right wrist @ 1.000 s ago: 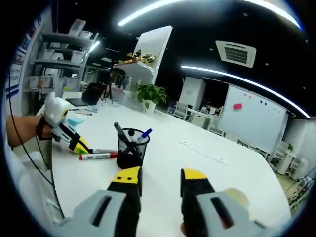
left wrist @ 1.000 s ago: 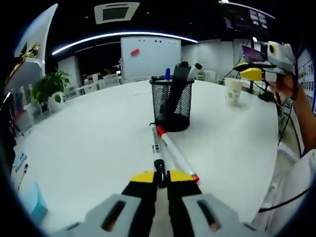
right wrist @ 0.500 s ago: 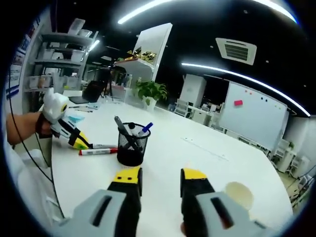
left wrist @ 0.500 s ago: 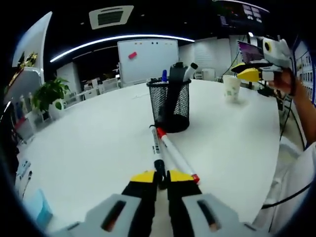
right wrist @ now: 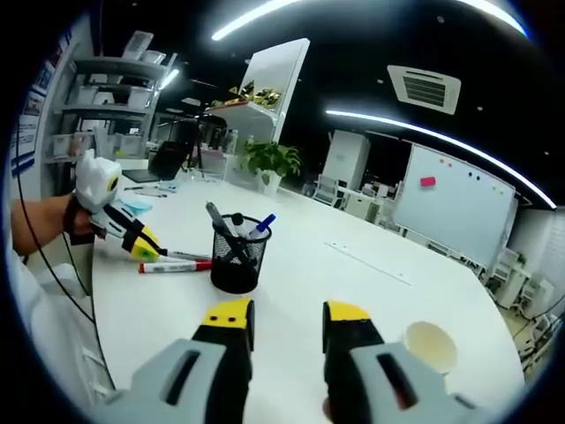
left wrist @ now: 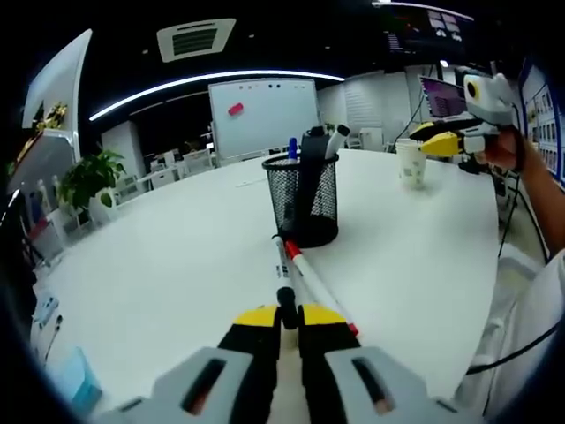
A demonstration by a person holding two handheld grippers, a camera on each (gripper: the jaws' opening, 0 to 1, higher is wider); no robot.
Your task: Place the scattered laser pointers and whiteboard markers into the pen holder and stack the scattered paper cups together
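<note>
Left hand-held gripper (left wrist: 289, 315) clenched on the near end of a pen (left wrist: 282, 274) lying on the desk (left wrist: 177, 265), red-capped marker (left wrist: 313, 287) just beside it, same grip as before. Past them the mesh holder (left wrist: 304, 199) with pens stands upright. Right hand-held gripper (right wrist: 284, 320) released over the desk, now closer to the cup (right wrist: 429, 346), which shows fuller than earlier.
</note>
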